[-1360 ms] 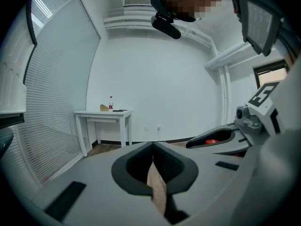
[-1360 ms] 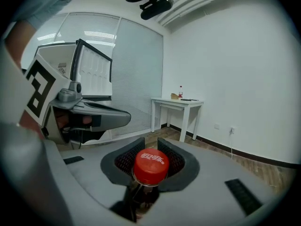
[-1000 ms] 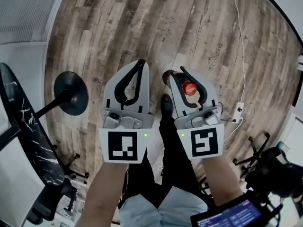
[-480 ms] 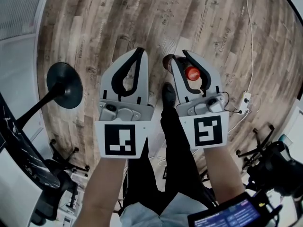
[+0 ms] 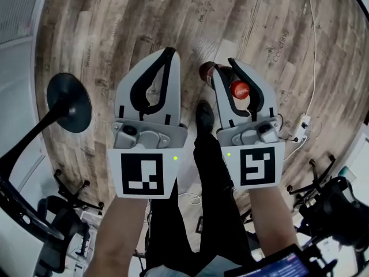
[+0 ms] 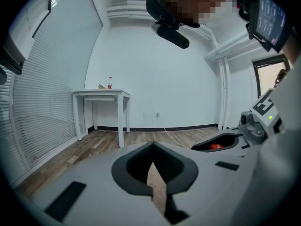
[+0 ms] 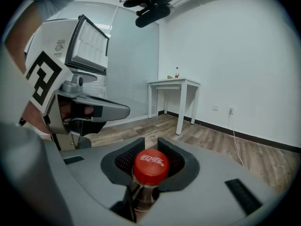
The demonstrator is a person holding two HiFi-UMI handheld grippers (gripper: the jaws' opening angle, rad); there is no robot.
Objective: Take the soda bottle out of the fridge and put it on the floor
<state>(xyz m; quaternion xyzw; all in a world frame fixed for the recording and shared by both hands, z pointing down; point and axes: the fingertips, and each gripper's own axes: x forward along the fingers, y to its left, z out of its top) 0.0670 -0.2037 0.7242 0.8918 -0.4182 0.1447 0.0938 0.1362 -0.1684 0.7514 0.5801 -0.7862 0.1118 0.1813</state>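
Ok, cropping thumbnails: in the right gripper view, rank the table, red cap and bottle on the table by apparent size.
1. table
2. red cap, which looks big only because it sits close to the camera
3. bottle on the table, by far the smallest

- The left gripper (image 5: 170,52) is held out in front and tilted slightly down. Its jaws meet at the tips with nothing between them.
- The right gripper (image 5: 226,68) sits just beside it at a similar tilt, jaws clamped on the neck of the soda bottle (image 5: 239,89).
- The left forearm (image 5: 124,229) and right forearm (image 5: 271,218) extend forward side by side.
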